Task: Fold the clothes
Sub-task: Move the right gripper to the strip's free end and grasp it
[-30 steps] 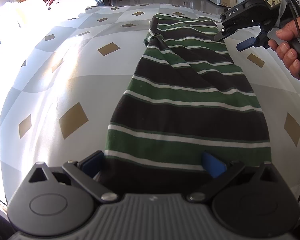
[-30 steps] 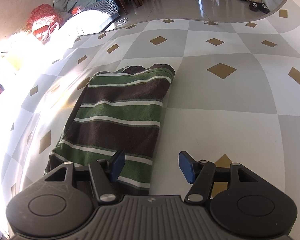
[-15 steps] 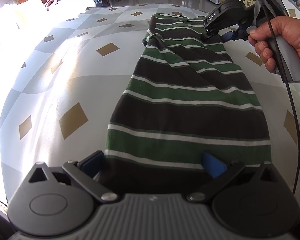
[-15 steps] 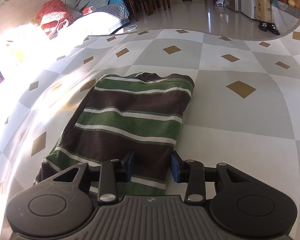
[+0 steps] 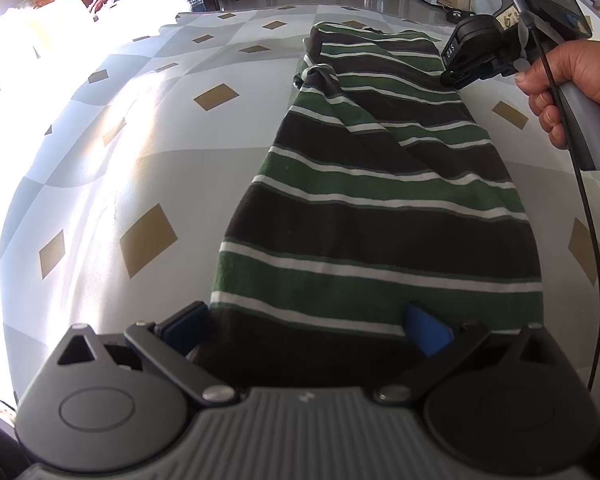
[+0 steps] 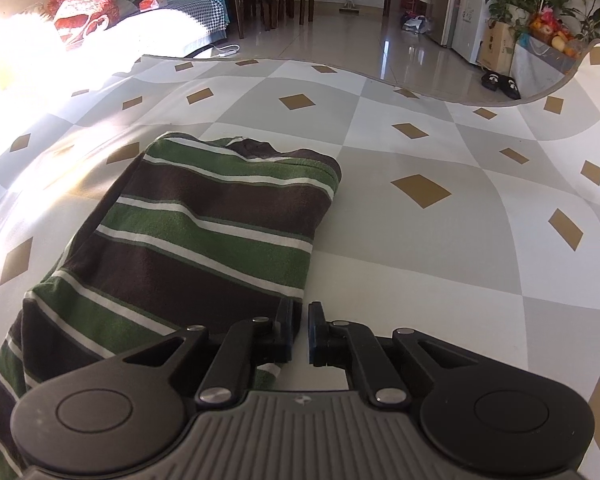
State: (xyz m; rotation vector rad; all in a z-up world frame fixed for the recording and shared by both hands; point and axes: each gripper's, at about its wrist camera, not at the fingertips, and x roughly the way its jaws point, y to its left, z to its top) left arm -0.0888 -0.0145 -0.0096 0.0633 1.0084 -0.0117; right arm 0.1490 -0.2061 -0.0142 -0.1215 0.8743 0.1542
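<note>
A green, dark-brown and white striped garment (image 5: 380, 220) lies lengthwise, folded into a long strip, on the checked tablecloth (image 5: 140, 160). My left gripper (image 5: 308, 326) stands open at its near end. One blue pad is beside the cloth's left edge and the other rests on the cloth. In the right wrist view the right gripper (image 6: 300, 328) is shut, pinching the right edge of the garment (image 6: 204, 240). The left wrist view shows that gripper (image 5: 452, 78) with its tips down on the far right edge, held by a hand (image 5: 580, 80).
The grey-and-white cloth with gold diamonds (image 6: 440, 240) stretches bare to the right of the garment. The table's curved far edge (image 6: 380, 76) borders a tiled floor with chairs, a fridge and slippers (image 6: 500, 82). A black cable (image 5: 596, 260) hangs from the right gripper.
The right gripper's jaws have come together on the garment's right edge after standing wide apart. It moved down and left onto the cloth. The left gripper and the garment's near end stayed put.
</note>
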